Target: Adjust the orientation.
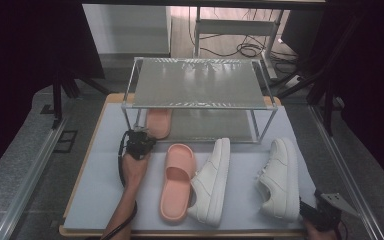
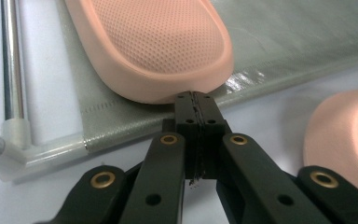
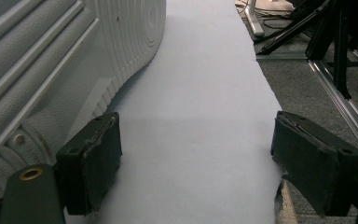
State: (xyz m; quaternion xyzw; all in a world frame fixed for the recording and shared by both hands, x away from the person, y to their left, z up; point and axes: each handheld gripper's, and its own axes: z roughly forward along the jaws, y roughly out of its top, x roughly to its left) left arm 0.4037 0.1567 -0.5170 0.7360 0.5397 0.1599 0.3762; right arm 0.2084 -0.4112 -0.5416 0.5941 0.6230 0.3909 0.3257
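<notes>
Left claw [image 2: 196,100]: clenched, tips touching the pink slipper [image 2: 154,42] lying on the rack's lower shelf [image 2: 307,32];
Right claw [image 3: 193,154]: released, resting by the white sneaker [image 3: 51,70] at the table's [image 3: 205,70] near right corner.

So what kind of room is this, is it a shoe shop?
Probably not a shop; it looks like a lab or test room. The shoe rack stands on a padded work table, cables lie on the floor behind, and a person's hand holds the left gripper.

The pink slipper [image 2: 154,42] looks like matt foam, its insole finely dimpled. The rack [image 2: 14,60] has shiny metal tubes; at three o'clock, the white sneaker [image 3: 51,70] shows grainy leather.
</notes>
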